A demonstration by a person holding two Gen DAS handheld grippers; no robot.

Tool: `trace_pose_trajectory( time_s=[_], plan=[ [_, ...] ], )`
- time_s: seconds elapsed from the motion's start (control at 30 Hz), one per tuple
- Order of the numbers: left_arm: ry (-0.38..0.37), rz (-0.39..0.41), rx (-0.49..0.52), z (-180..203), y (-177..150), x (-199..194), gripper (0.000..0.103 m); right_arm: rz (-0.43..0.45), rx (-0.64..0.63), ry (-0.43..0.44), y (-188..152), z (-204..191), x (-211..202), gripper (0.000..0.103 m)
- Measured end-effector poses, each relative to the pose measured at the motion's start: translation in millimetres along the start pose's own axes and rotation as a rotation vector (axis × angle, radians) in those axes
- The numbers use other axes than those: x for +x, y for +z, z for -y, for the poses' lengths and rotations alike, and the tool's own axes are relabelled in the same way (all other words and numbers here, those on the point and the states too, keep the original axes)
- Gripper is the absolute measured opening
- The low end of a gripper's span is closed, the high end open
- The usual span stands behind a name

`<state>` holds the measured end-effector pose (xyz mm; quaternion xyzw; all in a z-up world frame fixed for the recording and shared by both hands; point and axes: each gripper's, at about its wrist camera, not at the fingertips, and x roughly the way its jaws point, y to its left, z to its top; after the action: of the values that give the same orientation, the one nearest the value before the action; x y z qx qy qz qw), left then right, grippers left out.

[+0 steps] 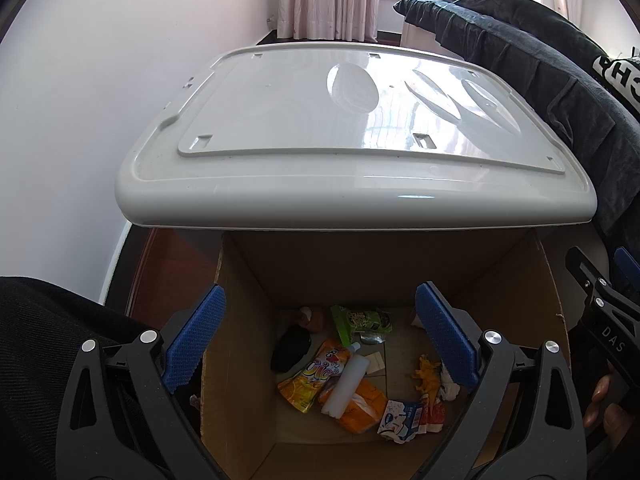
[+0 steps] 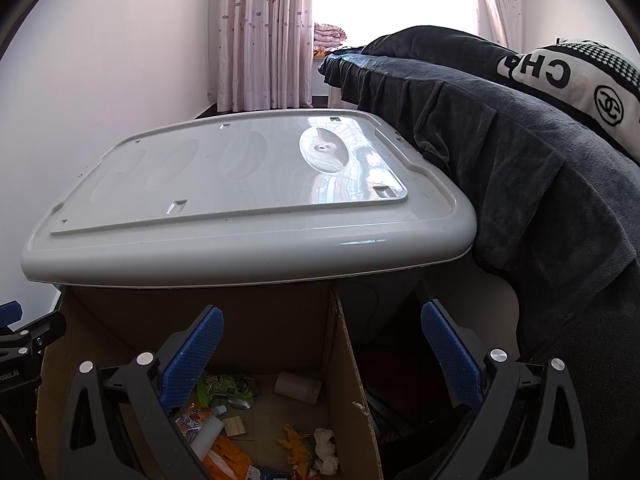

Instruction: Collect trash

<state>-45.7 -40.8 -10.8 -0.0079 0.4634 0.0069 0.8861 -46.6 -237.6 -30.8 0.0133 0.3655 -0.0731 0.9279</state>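
Note:
An open cardboard box (image 1: 248, 292) stands on the floor in front of a grey plastic bin lid (image 1: 352, 128). Its bottom holds trash: an orange drink pouch (image 1: 316, 376), a white bottle (image 1: 348, 384), a green wrapper (image 1: 360, 320), a black lump (image 1: 290, 348), a yellow toy dinosaur (image 1: 426, 376) and crumpled paper. My left gripper (image 1: 320, 344) hangs open and empty above the box. My right gripper (image 2: 322, 360) is open and empty over the box's right wall (image 2: 348, 368). The right wrist view also shows a paper tube (image 2: 298, 388) in the box.
The grey lid (image 2: 248, 200) spans the space behind the box. A dark blanket (image 2: 520, 160) covers furniture on the right, with a black and white cushion (image 2: 580, 76) on it. A white wall (image 1: 80, 120) is on the left, pink curtains (image 2: 264, 32) at the back.

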Motion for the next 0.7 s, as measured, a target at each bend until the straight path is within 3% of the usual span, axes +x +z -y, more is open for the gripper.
trace_pose_trajectory(
  time_s=[0.43,0.6,0.7],
  plan=[
    [-0.004,0.001,-0.002,-1,1,0,0.093,0.005,0.004,0.002,0,0,0,0.098],
    [-0.067,0.045,-0.037,-10,10,-10,0.093,0.020,0.022,0.011,0,3,-3,0.098],
    [-0.054,0.067,-0.024,-9,18,-14,0.093,0.012,0.025,0.009,0,4,-1,0.098]
  ],
)
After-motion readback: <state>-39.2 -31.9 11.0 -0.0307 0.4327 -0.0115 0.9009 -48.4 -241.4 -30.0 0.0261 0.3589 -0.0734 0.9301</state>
